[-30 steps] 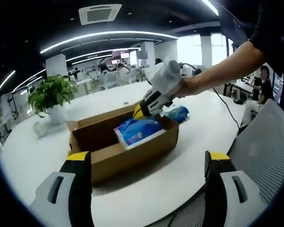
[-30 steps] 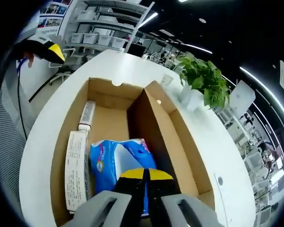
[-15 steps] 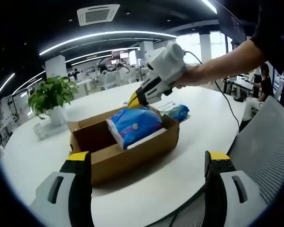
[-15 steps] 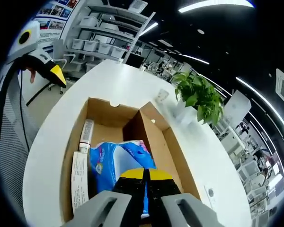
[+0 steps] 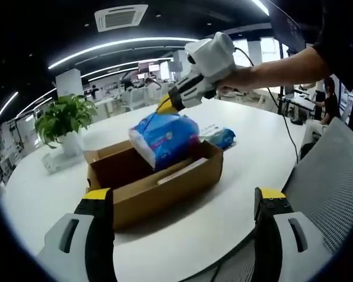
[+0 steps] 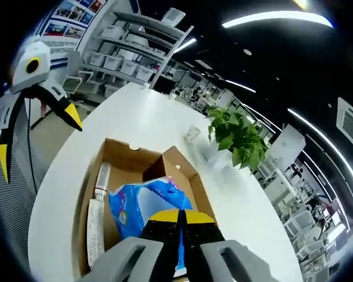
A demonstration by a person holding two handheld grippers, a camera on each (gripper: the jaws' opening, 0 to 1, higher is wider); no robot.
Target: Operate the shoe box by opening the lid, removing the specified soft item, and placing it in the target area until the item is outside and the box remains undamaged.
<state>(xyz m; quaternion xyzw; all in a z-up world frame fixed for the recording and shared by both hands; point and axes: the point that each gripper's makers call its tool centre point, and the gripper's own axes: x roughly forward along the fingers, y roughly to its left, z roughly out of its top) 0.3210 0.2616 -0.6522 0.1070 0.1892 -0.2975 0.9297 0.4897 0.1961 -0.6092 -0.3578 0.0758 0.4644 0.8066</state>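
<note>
With the lid already folded away, the cardboard shoe box (image 5: pixel 153 176) sits open on the white counter (image 5: pixel 247 158), and I take it as my landmark. My right hand-held gripper (image 5: pixel 165 106) is clenched on the top edge of the blue soft pack (image 5: pixel 163 138), its yellow-tipped jaws pinched together on the wrapper, as the right gripper view confirms at the right hand-held gripper (image 6: pixel 181 218). The blue soft pack (image 6: pixel 146 205) hangs just above the box's open top, tilted, its lower corner level with the rim or slightly inside; I cannot tell whether it touches the cardboard. I judge the edge pinch suits a squashy pack: it lets the load dangle free of the walls, so the box takes no strain.

Inside the box, along the wall opposite the central divider (image 6: pixel 182 176), lie a long white packet (image 6: pixel 95 230) and a small tube (image 6: pixel 102 175). Beyond the box, on its far side from me, another blue pack (image 5: pixel 221 140) rests on the counter, which suggests the target area lies there. A potted plant (image 5: pixel 63 120) stands well apart from the box, towards its other end.

My left hand-held gripper (image 5: pixel 182 226) is released, jaws spread wide and empty, hovering near the box's front wall, ready, I judge, to steady it.
</note>
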